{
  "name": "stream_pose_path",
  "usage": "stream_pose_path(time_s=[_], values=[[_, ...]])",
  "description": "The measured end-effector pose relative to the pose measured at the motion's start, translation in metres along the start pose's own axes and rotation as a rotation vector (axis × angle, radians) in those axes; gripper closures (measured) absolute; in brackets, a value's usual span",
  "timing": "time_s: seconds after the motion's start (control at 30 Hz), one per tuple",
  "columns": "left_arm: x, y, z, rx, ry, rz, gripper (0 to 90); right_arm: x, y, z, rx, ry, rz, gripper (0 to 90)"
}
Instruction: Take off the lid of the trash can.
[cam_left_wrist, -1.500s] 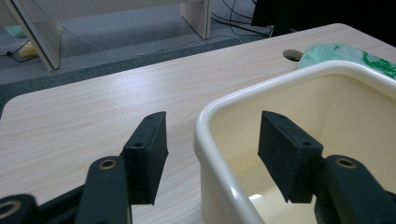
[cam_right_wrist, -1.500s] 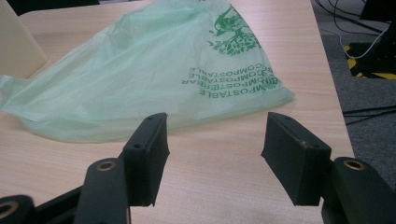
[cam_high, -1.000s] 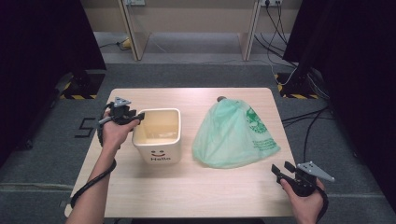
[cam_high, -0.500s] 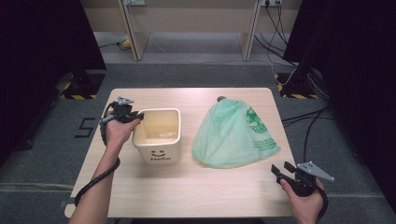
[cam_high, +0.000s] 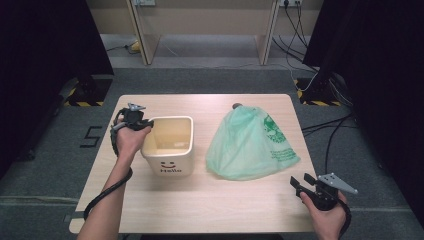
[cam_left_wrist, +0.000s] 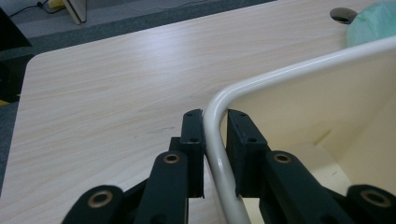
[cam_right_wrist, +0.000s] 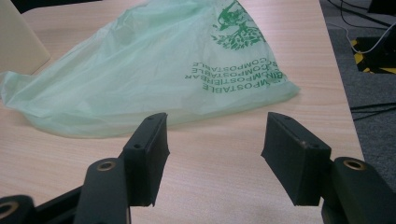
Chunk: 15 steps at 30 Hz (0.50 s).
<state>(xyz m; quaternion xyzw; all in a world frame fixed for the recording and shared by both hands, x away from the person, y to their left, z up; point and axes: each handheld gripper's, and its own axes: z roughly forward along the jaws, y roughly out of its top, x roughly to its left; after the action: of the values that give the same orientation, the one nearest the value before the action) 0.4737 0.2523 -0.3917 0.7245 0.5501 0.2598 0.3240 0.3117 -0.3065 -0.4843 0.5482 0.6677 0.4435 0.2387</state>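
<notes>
A cream square bin (cam_high: 170, 164) with a smiley and "Hello" on its front stands left of centre on the wooden table (cam_high: 210, 205). My left gripper (cam_high: 145, 125) is at the bin's near-left top corner; its jaws have just been closing and now pinch the rim (cam_left_wrist: 219, 154) between the two pads, one outside and one inside. A light green compostable bag (cam_high: 250, 142) lies crumpled to the right of the bin. My right gripper (cam_high: 299, 184) hovers near the table's front right corner, open and empty, facing the bag (cam_right_wrist: 154, 70) a short way off.
A dark round cable hole (cam_high: 237, 105) sits in the table just behind the bag. The bin's corner (cam_right_wrist: 18, 42) shows at the far left of the right gripper view. Desk legs and cables stand on the grey floor behind the table.
The left gripper's jaws have narrowed onto the bin's rim and the hand has shifted slightly. The right gripper, the bag and the bin have stayed put.
</notes>
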Motion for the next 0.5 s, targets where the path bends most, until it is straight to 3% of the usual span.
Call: stream_pose_path(time_s=[0.5], values=[[-0.0015, 0.0062, -0.0059, -0.002, 0.01, -0.002, 76.8, 0.0, -0.0001, 0.0006, 0.002, 0.002, 0.001, 40.0]])
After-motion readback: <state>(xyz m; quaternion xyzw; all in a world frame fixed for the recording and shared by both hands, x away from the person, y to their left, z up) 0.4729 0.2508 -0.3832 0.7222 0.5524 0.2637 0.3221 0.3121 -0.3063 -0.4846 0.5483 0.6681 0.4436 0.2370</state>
